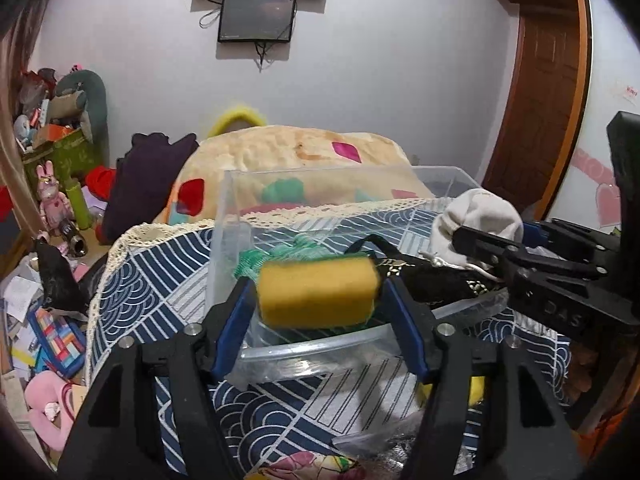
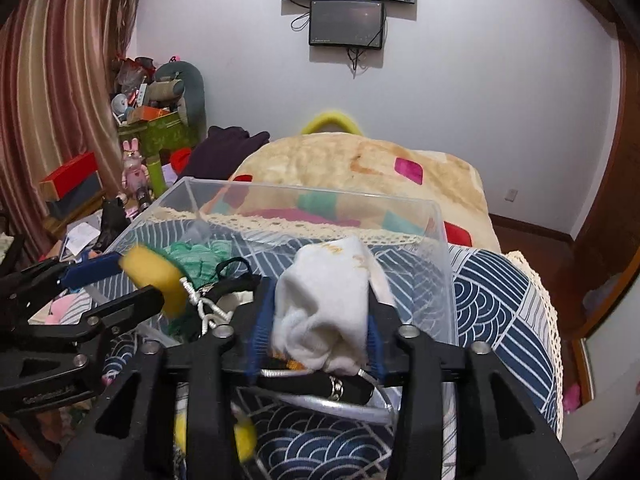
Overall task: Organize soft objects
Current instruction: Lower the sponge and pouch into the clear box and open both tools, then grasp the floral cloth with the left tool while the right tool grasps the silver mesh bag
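My left gripper (image 1: 318,294) is shut on a yellow sponge (image 1: 316,292) and holds it over the near rim of a clear plastic bin (image 1: 240,196). The sponge also shows in the right wrist view (image 2: 154,278). My right gripper (image 2: 320,320) is shut on a rolled white sock (image 2: 324,308) above the bin's near right part (image 2: 448,280). The sock shows at the right in the left wrist view (image 1: 476,216). Inside the bin lie a green mesh cloth (image 2: 200,264) and a black pouch with a white cord (image 1: 436,280).
The bin stands on a blue and white patterned cloth (image 1: 160,280) with a lace edge. Behind it lies a beige blanket with coloured patches (image 2: 360,164). Toys, boxes and papers clutter the floor at the left (image 1: 52,208). A wooden door (image 1: 548,92) is at the right.
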`<state>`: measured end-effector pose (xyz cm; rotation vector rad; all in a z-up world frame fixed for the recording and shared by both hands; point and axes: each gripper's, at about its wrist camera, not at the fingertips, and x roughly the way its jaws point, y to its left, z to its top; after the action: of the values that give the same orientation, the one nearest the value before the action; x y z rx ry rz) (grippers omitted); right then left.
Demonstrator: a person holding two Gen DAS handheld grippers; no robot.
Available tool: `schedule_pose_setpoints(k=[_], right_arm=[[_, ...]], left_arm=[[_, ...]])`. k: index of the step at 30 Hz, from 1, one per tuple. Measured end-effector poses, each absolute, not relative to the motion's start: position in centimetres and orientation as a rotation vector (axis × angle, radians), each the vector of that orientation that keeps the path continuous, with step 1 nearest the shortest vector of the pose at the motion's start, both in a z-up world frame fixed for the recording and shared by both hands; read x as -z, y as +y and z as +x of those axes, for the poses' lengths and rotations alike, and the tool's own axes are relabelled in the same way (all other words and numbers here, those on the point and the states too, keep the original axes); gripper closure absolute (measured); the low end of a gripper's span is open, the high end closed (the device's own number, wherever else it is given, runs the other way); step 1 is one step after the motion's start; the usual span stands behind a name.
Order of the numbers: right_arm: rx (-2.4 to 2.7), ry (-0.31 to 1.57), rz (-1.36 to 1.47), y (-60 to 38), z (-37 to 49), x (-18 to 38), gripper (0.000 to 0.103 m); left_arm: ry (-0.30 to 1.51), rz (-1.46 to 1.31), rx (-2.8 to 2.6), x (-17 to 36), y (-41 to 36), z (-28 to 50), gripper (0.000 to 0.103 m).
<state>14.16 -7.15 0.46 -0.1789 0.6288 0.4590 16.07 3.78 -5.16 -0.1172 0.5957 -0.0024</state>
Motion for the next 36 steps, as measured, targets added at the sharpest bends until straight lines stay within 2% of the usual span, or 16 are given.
schedule_pose_setpoints(k=[5, 10, 12, 14, 17, 22, 36], right_arm=[[-0.448, 0.602, -0.174, -8.0, 13.2, -1.0, 0.043], [-0.452, 0.564, -0.157, -8.9, 11.9, -2.1, 0.040], [-0.451, 0.539, -0.159, -9.1, 11.2, -2.6, 0.038], [-0.448, 0.516, -0.156, -9.4, 10.6, -3.0, 0.032], [-0.439, 0.461, -0.131, -9.8, 9.2, -3.9, 0.025], [-0.452, 0.418, -0.097, -10.0, 7.6, -4.8, 0.025], [-0.534, 0.501, -0.068, -8.9, 5.2, -1.1, 0.025]], left_arm=[[0.597, -0.125, 0.014, 4.9, 3.9, 15.4, 0.034], [0.572, -0.125, 0.019, 3.9, 3.8, 14.2, 0.033], [0.554, -0.123, 0.022, 3.4, 3.8, 13.5, 0.029], [0.529, -0.126, 0.019, 2.8, 3.8, 12.5, 0.021], [0.501, -0.126, 0.010, 2.3, 3.8, 11.3, 0.015], [0.477, -0.101, -0.006, 1.6, 3.7, 9.1, 0.005], [0.597, -0.074, -0.022, 6.1, 4.2, 5.6, 0.003]])
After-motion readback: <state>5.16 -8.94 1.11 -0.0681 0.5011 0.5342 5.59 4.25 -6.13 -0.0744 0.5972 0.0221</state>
